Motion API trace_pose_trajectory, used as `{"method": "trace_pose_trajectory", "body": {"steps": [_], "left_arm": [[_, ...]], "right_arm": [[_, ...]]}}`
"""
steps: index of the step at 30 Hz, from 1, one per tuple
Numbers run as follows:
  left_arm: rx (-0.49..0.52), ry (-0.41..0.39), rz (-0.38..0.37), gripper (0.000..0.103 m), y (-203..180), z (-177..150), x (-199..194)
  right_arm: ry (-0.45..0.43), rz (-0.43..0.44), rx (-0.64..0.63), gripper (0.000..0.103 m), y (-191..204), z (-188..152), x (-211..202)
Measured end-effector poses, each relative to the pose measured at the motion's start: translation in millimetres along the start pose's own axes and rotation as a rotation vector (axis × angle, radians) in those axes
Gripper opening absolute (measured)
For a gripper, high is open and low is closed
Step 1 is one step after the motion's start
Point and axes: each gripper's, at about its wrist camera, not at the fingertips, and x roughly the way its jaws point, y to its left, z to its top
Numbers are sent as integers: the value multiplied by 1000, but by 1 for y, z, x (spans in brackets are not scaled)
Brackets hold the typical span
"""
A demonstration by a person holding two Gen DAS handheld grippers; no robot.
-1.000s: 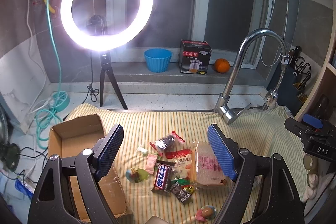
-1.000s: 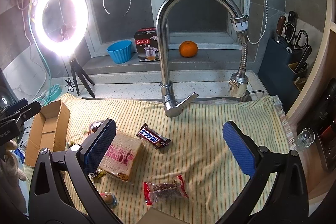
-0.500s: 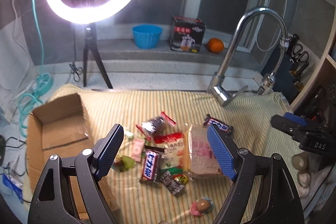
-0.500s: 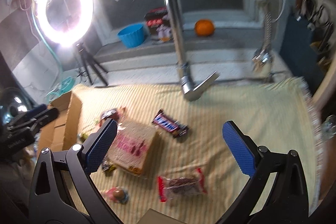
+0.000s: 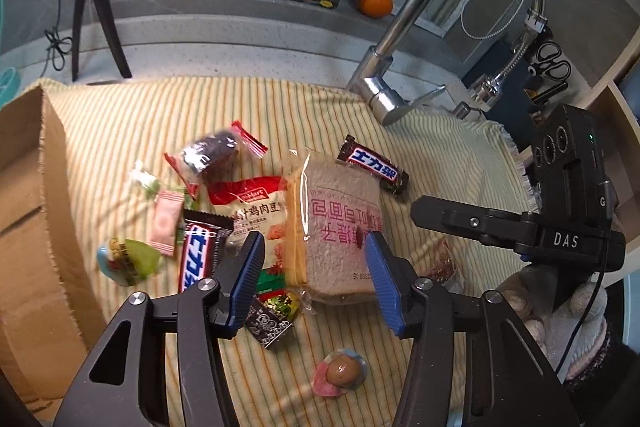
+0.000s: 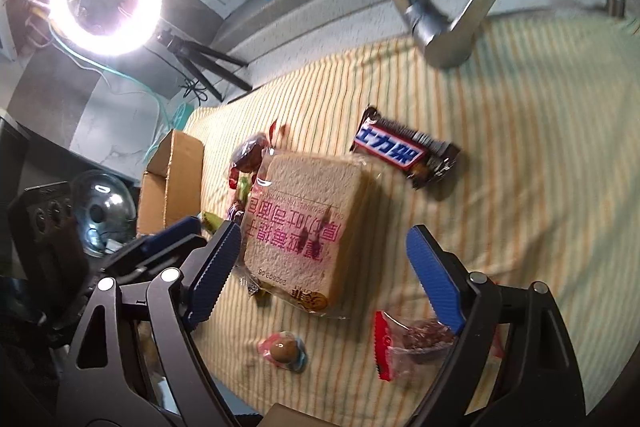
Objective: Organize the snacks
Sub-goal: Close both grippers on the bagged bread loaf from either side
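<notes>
A wrapped bread slice packet [image 5: 340, 219] [image 6: 304, 211] lies on the striped cloth [image 5: 120, 123] among loose snacks. My left gripper [image 5: 316, 279] hangs over its near end with the jaws closing; the blue pads [image 5: 250, 275] stand either side of it and do not visibly press on it. My right gripper [image 6: 324, 271] comes at the same packet from the other side, also closing, with clear gaps at both pads [image 6: 436, 275]. Snickers bars [image 5: 374, 169] [image 5: 200, 251] [image 6: 404, 151] lie beside the bread. An open cardboard box [image 5: 24, 207] [image 6: 172, 183] stands at the left.
A chrome faucet [image 5: 400, 67] [image 6: 436, 23] arches over the cloth's far edge. A round wrapped candy [image 5: 340, 373] [image 6: 284, 349] and a red-ended packet [image 6: 412, 343] lie close to the grippers. A gloved hand [image 5: 560, 311] holds the right gripper. Tripod, blue bowl, tea box and orange stand behind.
Both grippers have dropped and tilted down toward the snack pile, so the bread packet fills more of each view. Both pairs of jaws have narrowed, the left far more.
</notes>
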Motion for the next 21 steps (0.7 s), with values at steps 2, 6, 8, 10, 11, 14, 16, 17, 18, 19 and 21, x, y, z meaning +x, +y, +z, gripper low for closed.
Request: {"method": "trace_pose_trajectory", "body": {"steps": [2, 6, 8, 10, 11, 14, 16, 17, 18, 19, 21], "left_arm": [[-4, 14, -6, 50, 1, 0, 5], [-9, 41, -16, 46, 3, 1, 15], [-9, 55, -22, 46, 4, 1, 19], [-15, 71, -33, 46, 6, 0, 24], [-13, 79, -34, 45, 5, 0, 26], [-8, 93, -38, 42, 5, -1, 32], [-7, 102, -45, 40, 5, -1, 36], [-4, 103, -46, 40, 5, -1, 37], [1, 105, -49, 39, 5, -1, 38], [6, 104, -49, 39, 4, -2, 37], [8, 101, -54, 39, 3, -1, 35]], "right_arm": [[20, 13, 17, 85, -4, 2, 7], [62, 32, 40, 80, -9, 4, 21], [86, 36, 46, 75, -9, 4, 29], [104, 44, 60, 74, -11, 4, 36], [111, 49, 65, 73, -13, 4, 38], [128, 62, 77, 68, -15, 4, 44], [137, 72, 77, 60, -15, 4, 47], [143, 87, 79, 57, -15, 5, 49], [146, 93, 79, 55, -15, 6, 50], [147, 95, 74, 53, -14, 6, 51], [145, 95, 64, 50, -12, 6, 49]]}}
